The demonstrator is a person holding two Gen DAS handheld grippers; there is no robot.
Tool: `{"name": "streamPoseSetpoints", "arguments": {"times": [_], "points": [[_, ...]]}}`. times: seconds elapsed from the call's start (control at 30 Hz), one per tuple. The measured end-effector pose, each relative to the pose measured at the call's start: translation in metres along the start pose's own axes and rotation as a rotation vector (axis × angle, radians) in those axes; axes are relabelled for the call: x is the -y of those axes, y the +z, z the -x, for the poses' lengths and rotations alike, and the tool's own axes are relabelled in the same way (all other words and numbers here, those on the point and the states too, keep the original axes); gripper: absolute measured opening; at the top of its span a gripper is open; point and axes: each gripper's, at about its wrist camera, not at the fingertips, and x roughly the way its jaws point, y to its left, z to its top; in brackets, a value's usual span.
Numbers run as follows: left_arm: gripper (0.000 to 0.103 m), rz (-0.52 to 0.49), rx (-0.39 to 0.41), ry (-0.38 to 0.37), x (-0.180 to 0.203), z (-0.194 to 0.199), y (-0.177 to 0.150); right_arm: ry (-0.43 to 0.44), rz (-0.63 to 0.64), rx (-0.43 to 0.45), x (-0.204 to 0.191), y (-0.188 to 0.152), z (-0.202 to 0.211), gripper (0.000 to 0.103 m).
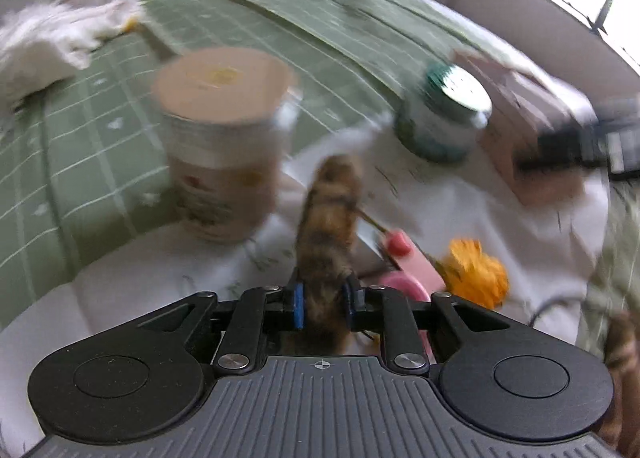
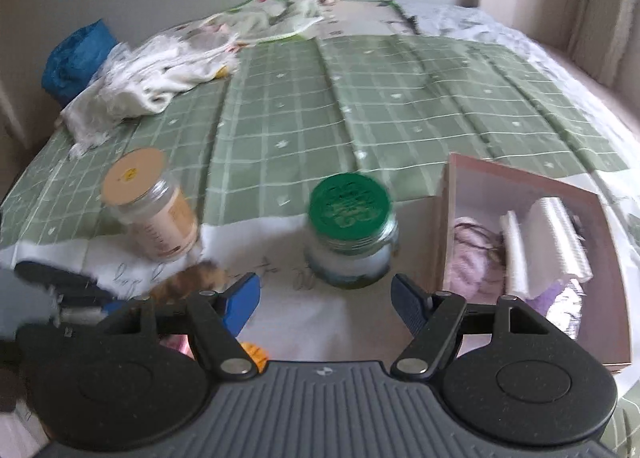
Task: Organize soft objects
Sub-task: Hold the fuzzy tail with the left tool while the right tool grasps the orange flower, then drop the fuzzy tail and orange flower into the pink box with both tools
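Observation:
My left gripper (image 1: 322,300) is shut on a brown furry tail-like soft toy (image 1: 330,226) and holds it over the white cloth (image 1: 500,218). The toy also shows in the right wrist view (image 2: 188,282), next to the left gripper (image 2: 60,290) at the lower left. My right gripper (image 2: 324,298) is open and empty, facing a green-lidded jar (image 2: 350,234). A pink box (image 2: 532,254) at the right holds several soft items, among them a purple fabric (image 2: 476,254) and a white ribbed piece (image 2: 556,234). An orange fluffy flower (image 1: 476,272) lies to the right of the toy.
A jar with a tan lid (image 1: 224,146) stands left of the toy, also in the right wrist view (image 2: 152,206). A pink object (image 1: 404,258) lies by the flower. White crumpled cloth (image 2: 152,78) and a blue bag (image 2: 78,58) lie at the far left of the green checked bedspread (image 2: 380,106).

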Motion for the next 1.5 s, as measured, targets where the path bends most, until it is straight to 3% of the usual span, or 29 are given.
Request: {"name": "streamPoseSetpoints", "arguments": {"times": [0.17,0.23,0.27,0.3,0.47,0.6,0.7,0.87,1.07,1.27,1.4,1.5], "points": [[0.019,0.167,0.045,-0.13,-0.023,0.013,0.009,0.15,-0.008,-0.145,-0.021,-0.023,-0.031,0.072],[0.019,0.175,0.07,-0.15,-0.025,0.017,0.01,0.142,-0.025,-0.197,-0.027,-0.035,-0.047,0.052],[0.019,0.18,0.084,-0.158,-0.026,0.019,0.01,0.143,-0.013,-0.228,-0.029,-0.038,-0.053,0.021],[0.019,0.19,0.099,-0.17,-0.028,0.022,0.011,0.143,0.006,-0.246,-0.032,-0.039,-0.054,0.013],[0.019,0.252,0.196,-0.226,-0.036,0.038,0.016,0.103,0.024,-0.078,-0.025,0.0,-0.004,0.012],[0.018,0.303,0.254,-0.287,-0.031,0.073,0.034,0.112,-0.012,-0.026,-0.009,0.037,0.044,0.012],[0.018,0.235,0.304,-0.31,-0.011,0.109,0.062,0.079,0.035,0.021,-0.002,0.052,0.087,0.012],[0.017,0.046,0.378,-0.318,0.046,0.165,0.136,0.04,0.0,0.133,0.034,0.071,0.156,0.012],[0.017,-0.137,0.431,-0.309,0.127,0.203,0.214,-0.043,-0.035,0.249,0.086,0.091,0.213,0.012],[0.017,-0.179,0.504,-0.374,0.199,0.199,0.264,-0.075,-0.082,0.333,0.14,0.093,0.237,0.012],[0.017,-0.158,0.523,-0.422,0.232,0.164,0.282,-0.094,-0.134,0.334,0.178,0.08,0.224,0.012],[0.017,-0.132,0.472,-0.429,0.244,0.12,0.283,-0.091,-0.193,0.304,0.204,0.063,0.202,0.012]]}}
